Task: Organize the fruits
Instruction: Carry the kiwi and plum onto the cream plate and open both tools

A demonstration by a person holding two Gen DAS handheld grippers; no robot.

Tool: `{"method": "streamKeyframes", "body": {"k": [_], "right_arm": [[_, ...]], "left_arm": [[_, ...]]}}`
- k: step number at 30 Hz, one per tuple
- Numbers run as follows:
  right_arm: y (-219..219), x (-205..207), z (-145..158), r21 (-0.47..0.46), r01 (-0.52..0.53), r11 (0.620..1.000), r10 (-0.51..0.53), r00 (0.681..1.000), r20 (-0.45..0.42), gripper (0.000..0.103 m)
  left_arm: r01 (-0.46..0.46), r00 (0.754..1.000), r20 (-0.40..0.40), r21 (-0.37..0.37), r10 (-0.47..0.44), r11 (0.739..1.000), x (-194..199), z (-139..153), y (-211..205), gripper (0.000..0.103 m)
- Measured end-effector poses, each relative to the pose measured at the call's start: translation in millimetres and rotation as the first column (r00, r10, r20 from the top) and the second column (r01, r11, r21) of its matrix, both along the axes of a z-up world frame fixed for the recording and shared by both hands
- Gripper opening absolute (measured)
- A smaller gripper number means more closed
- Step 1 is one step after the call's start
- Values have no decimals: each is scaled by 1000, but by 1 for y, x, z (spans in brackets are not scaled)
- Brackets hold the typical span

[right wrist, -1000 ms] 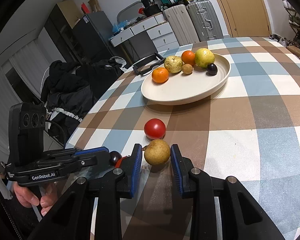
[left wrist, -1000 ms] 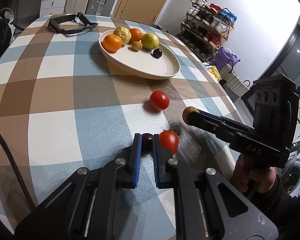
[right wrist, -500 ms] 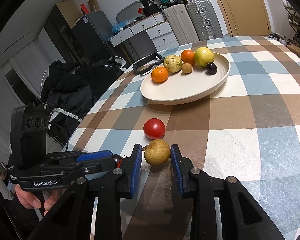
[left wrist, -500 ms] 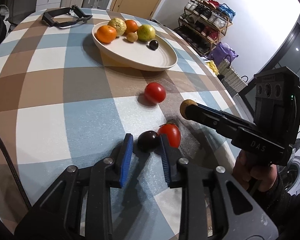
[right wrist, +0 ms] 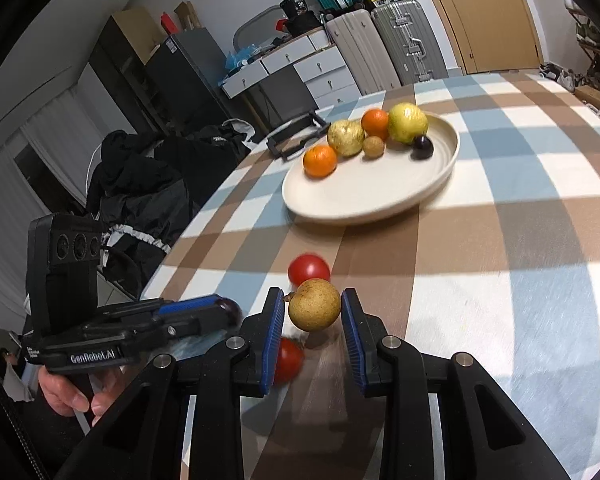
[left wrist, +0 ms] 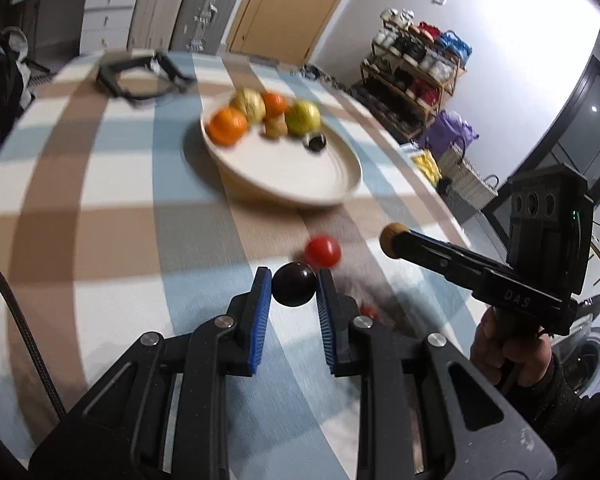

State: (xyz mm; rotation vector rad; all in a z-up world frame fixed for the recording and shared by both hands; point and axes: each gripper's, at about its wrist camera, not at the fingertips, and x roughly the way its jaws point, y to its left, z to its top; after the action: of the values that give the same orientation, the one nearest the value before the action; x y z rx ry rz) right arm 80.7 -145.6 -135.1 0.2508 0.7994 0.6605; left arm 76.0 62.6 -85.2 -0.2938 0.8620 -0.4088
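Observation:
My left gripper (left wrist: 292,286) is shut on a dark plum (left wrist: 294,284) and holds it above the checked tablecloth. My right gripper (right wrist: 314,310) is shut on a small brown round fruit (right wrist: 314,310), also lifted; it shows in the left wrist view (left wrist: 389,236). A red tomato (left wrist: 322,252) lies on the cloth ahead, also in the right wrist view (right wrist: 309,269). A second tomato (right wrist: 288,360) lies below the right gripper's left finger. The cream plate (left wrist: 332,184) (right wrist: 364,204) holds two oranges, two yellow-green fruits, a small brown fruit and a dark plum.
A black frame-like object (left wrist: 140,76) lies on the table behind the plate. The table edge runs close on the right in the left wrist view. Dark clothes on a chair (right wrist: 140,184) lie beyond the table's left edge in the right wrist view.
My left gripper closed on the dark plum and lifted it off the cloth. My right gripper rose with the brown fruit. Both views are blurred by motion toward the plate.

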Motion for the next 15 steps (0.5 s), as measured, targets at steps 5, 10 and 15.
{"method": "streamKeyframes", "body": {"k": [5,10,15], "right_arm": [[-5,20,21,17,2,1000,-2,1000,27,30],[-7,46,41,28,-4,1000,2,999,50,30],[-4,77,55,15,-9,1000,8,997,73,30]], "left_arm": [[-24,999,46,4,24,1000,33,21,4,20],[-26,996,81,22,24,999,74,33,-5,20],[-31,996,85,72,25,997,117,30,-24,20]]}}
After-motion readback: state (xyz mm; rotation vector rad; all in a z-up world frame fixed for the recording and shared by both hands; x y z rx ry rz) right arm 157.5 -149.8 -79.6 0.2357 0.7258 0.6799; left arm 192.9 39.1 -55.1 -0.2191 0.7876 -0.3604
